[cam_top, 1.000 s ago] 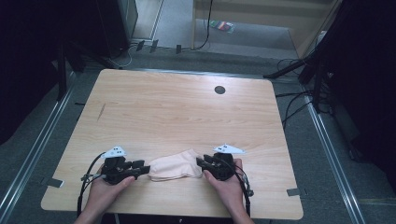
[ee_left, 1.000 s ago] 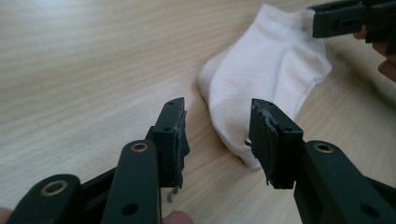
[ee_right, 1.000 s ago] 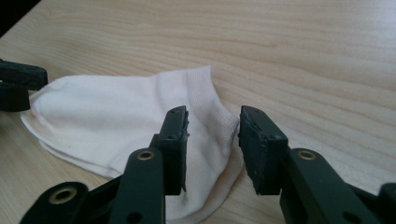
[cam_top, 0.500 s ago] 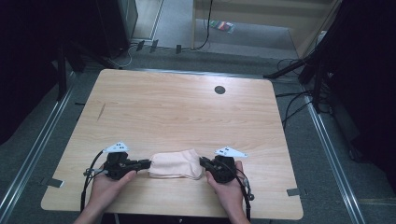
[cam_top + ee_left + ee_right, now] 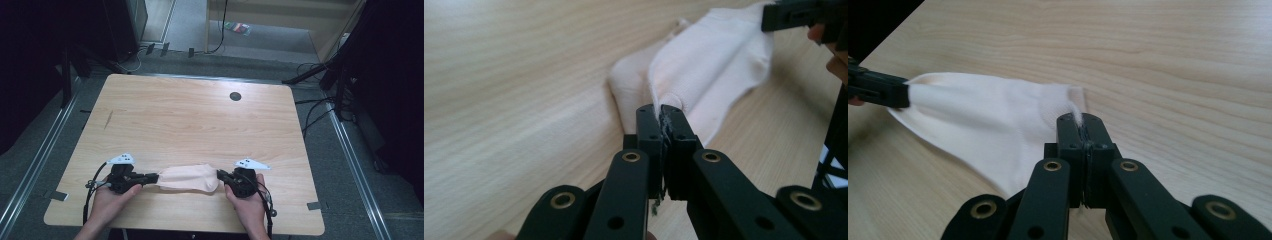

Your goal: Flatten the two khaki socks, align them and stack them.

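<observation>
Your worktop (image 5: 190,120) carries a pale sock (image 5: 187,178) near its front edge. At the sock's left end, your left gripper (image 5: 150,177) has its fingers pinching the fabric; at its right end, your right gripper (image 5: 222,176) pinches it too.

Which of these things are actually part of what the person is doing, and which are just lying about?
In use:
- pale sock, stretched between the two tools
- left tool, clamped on one end of it
- right tool, clamped on the other end
- wooden table, where it lies

Just lying about:
- dark round cable hole in the tabletop
- cables on the floor
- small colourful packet on the floor beyond
</observation>
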The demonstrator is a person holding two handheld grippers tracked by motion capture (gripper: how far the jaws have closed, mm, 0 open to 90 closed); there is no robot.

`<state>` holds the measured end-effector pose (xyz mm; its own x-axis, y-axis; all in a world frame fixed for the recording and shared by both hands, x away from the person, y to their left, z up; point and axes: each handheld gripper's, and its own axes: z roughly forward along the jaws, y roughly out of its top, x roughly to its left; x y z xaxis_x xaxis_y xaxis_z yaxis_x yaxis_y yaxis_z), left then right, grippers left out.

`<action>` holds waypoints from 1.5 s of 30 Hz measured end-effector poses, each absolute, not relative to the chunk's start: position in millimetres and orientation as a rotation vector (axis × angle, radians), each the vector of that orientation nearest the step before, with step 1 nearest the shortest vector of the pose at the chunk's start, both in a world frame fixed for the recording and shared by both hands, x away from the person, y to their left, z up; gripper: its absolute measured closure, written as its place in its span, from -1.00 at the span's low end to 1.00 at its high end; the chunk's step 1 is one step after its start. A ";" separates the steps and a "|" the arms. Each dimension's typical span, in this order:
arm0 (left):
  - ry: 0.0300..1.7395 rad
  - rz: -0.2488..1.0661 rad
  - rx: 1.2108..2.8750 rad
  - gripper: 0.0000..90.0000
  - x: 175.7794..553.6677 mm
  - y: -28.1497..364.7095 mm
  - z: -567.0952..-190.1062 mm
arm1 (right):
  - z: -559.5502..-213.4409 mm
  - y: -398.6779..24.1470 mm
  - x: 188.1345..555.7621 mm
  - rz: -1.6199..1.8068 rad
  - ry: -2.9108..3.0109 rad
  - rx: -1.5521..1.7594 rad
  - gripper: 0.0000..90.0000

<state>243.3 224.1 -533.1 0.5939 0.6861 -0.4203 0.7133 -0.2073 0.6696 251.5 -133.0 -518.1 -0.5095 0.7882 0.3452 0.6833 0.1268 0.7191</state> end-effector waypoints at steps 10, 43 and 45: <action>1.162 -0.092 1.875 0.39 249.7 229.1 -543.9 | -538.9 -131.3 259.6 1.297 2.307 1.518 0.92; 1.161 0.165 1.890 0.91 248.5 204.5 -537.9 | -536.7 -71.5 243.3 1.373 2.402 1.222 0.99; 1.192 0.189 1.899 0.95 250.8 202.6 -543.3 | -544.8 -64.0 244.3 1.319 2.445 1.212 1.00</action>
<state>250.8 202.6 -543.3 0.5314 0.7935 -0.2967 0.6626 -0.1711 0.7291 244.3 -64.0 -544.8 -0.6750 0.6914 0.2577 0.5951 0.3038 0.7440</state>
